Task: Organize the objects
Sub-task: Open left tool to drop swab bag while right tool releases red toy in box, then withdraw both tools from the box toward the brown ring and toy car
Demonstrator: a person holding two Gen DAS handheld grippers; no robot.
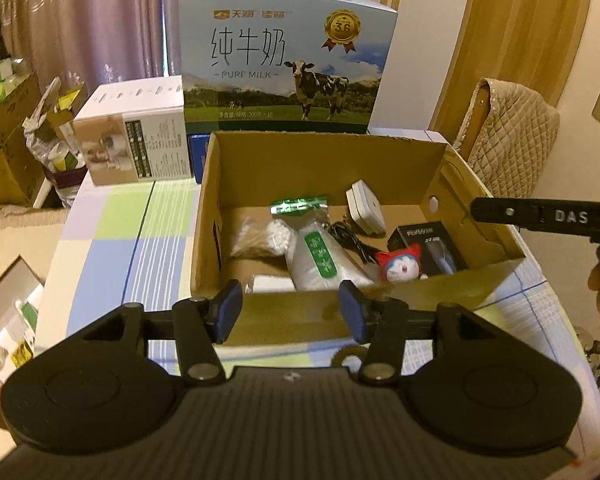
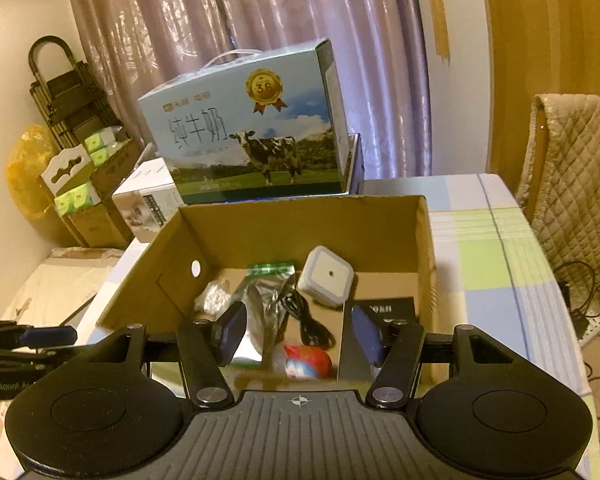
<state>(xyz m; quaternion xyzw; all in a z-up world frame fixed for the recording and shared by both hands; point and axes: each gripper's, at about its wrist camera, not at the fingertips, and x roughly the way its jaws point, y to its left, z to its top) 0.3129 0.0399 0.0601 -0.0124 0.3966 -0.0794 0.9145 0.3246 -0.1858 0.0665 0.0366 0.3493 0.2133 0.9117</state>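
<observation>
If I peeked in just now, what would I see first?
The big blue milk carton with its spotted cow stands tall at the back of the table. Right in front of it sits an open cardboard box holding small things, like a little red-and-white toy near its front wall and a white square gadget further back.

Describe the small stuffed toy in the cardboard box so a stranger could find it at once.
Start at the open cardboard box on the checked tablecloth, in front of the blue milk carton. Look along its near wall, between the clear plastic bag with green labels and the black product box. The toy is the only soft thing there: red ears, white and blue face.
</observation>
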